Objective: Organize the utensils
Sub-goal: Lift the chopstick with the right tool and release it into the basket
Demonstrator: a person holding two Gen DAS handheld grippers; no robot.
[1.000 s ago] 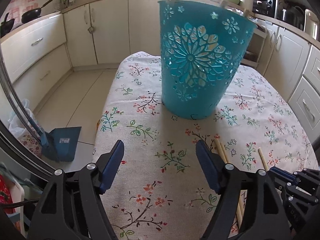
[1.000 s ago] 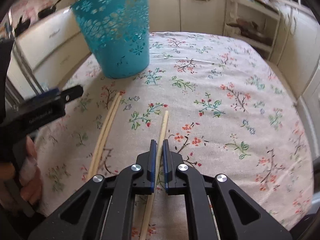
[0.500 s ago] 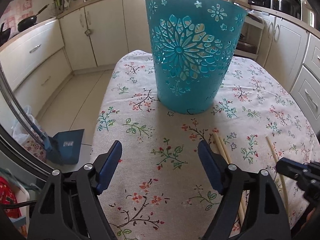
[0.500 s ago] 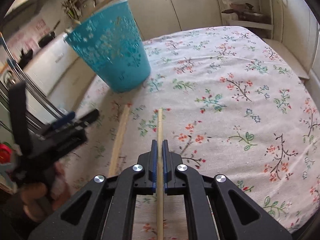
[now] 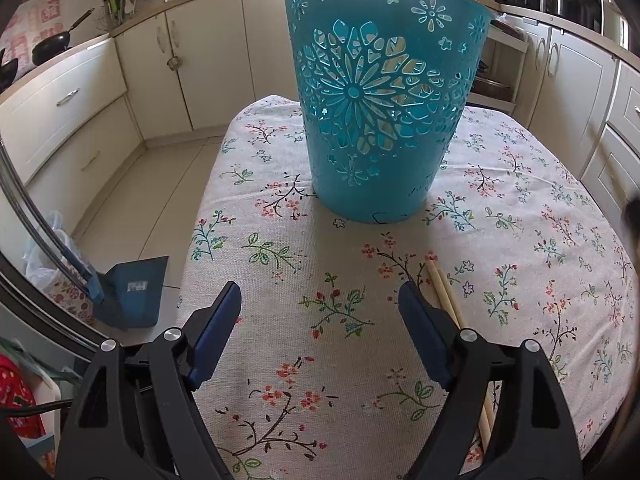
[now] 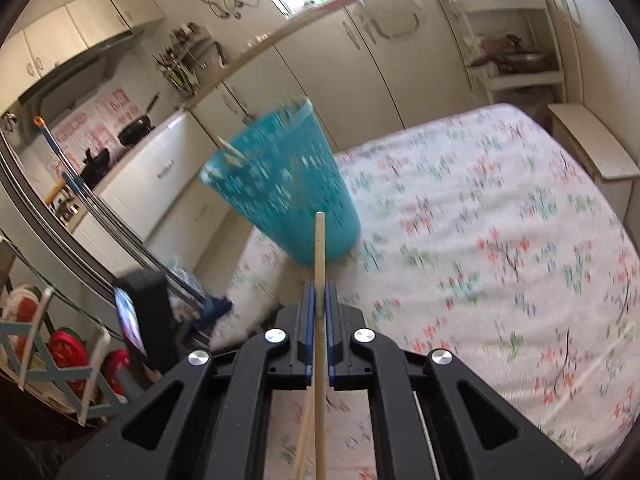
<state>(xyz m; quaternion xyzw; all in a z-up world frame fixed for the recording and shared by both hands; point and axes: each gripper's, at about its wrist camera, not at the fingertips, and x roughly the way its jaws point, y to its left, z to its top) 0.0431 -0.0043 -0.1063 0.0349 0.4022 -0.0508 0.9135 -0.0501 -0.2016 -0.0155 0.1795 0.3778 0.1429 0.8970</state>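
A teal cut-out basket stands upright on the flowered tablecloth; stick ends poke over its rim. My left gripper hovers low over the cloth in front of it, its jaws opening with nothing between them. Two wooden chopsticks lie side by side on the cloth, partly under its right finger. In the right wrist view my right gripper is shut on a single wooden chopstick, held off the table and pointing at the basket. Another stick shows blurred below the jaws.
A blue dustpan stands on the floor left of the table. Cream cupboards ring the room. A phone on a stand and a dish rack sit at the left in the right wrist view.
My right gripper has lifted its chopstick off the cloth, risen and rolled, and has gone from the left wrist view. My left gripper's jaws have widened a little.
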